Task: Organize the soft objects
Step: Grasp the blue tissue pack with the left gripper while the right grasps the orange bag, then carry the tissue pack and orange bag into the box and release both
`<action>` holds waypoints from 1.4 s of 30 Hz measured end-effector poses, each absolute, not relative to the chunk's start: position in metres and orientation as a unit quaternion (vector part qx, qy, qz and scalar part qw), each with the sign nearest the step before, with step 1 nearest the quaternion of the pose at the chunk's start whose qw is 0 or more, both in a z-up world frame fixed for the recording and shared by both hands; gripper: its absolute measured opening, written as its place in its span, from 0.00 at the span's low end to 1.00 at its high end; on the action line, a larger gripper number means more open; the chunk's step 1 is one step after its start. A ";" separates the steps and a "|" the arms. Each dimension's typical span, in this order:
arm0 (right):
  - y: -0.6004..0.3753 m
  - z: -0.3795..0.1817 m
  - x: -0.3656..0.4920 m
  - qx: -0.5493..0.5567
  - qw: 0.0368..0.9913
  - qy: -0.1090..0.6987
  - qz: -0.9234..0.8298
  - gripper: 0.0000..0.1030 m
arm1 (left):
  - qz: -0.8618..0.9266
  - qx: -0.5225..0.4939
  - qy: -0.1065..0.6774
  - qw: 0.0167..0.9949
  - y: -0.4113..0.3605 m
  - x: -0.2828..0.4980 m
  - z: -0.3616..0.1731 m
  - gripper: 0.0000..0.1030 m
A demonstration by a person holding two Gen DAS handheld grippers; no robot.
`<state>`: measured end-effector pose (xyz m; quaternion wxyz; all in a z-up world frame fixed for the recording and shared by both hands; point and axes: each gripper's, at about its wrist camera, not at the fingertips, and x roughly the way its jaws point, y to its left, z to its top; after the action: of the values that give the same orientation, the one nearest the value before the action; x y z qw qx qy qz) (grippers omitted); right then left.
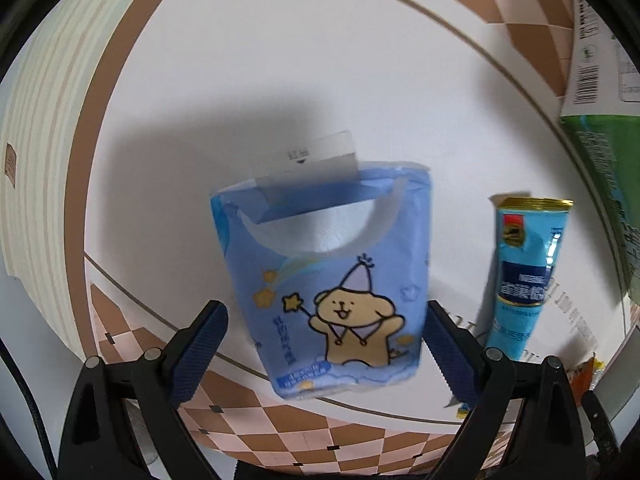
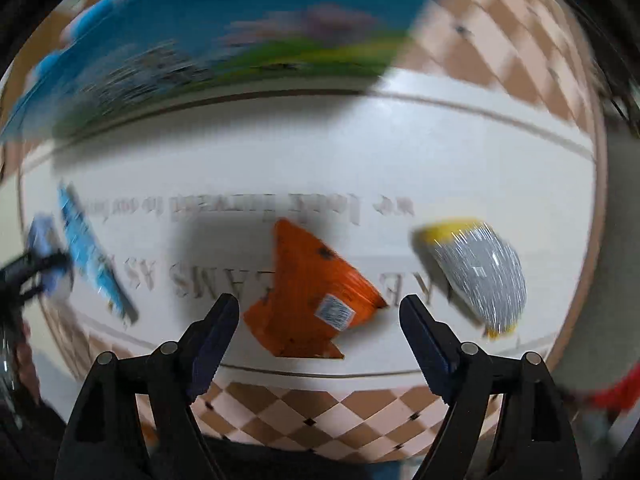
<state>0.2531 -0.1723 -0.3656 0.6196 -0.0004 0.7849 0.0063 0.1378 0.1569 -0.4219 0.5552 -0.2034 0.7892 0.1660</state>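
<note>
The tissue pack (image 1: 328, 280), blue with a cartoon bear in a party hat, lies flat on the white surface (image 1: 240, 80). Its long axis runs away from the left camera, bear end near, handle end far, leaning slightly to the left at the near end. The left gripper (image 1: 325, 344) points steeply down over the pack's near end. Its jaws are spread wide, one on each side of the pack; the right one looks to be just at the pack's edge, the left one stands apart, and neither presses on it.

Right of the pack, and apart from it, lies a blue tube (image 1: 526, 280) with a gold far end, its long axis also running away from the camera. Beyond the tube, at the picture's edge, is a green packet (image 1: 600, 152).

The right gripper (image 2: 320, 320) also points steeply down, jaws wide apart with nothing gripped. Under the gap lies an orange wrapper (image 2: 312, 292), roughly triangular, narrow end away from the camera, touched by neither jaw. Right of the wrapper is a silver packet (image 2: 480, 272) with yellow ends. Left of it lies what is probably the same blue tube (image 2: 94, 256), though that view is badly blurred.
</note>
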 end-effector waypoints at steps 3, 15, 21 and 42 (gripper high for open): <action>-0.189 -0.369 0.242 0.032 0.622 0.782 -0.012 0.82 | 0.167 -0.201 0.787 0.559 0.157 0.131 -0.426 0.94; -0.214 -0.399 0.232 0.097 0.609 0.787 -0.023 0.39 | 0.140 -0.143 0.775 0.600 0.127 0.158 -0.391 0.38; -0.204 -0.364 0.227 0.084 0.624 0.776 0.030 0.37 | 0.109 -0.132 0.747 0.643 0.115 0.147 -0.329 0.37; -0.152 -0.262 0.426 0.038 0.688 0.717 0.106 0.37 | -0.008 -0.011 0.699 0.715 0.071 0.490 -0.253 0.37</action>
<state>0.4264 -0.1517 -0.2624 0.6882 0.0380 0.7167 0.1061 0.4900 0.0712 -0.2527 0.7149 -0.0112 0.6991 -0.0082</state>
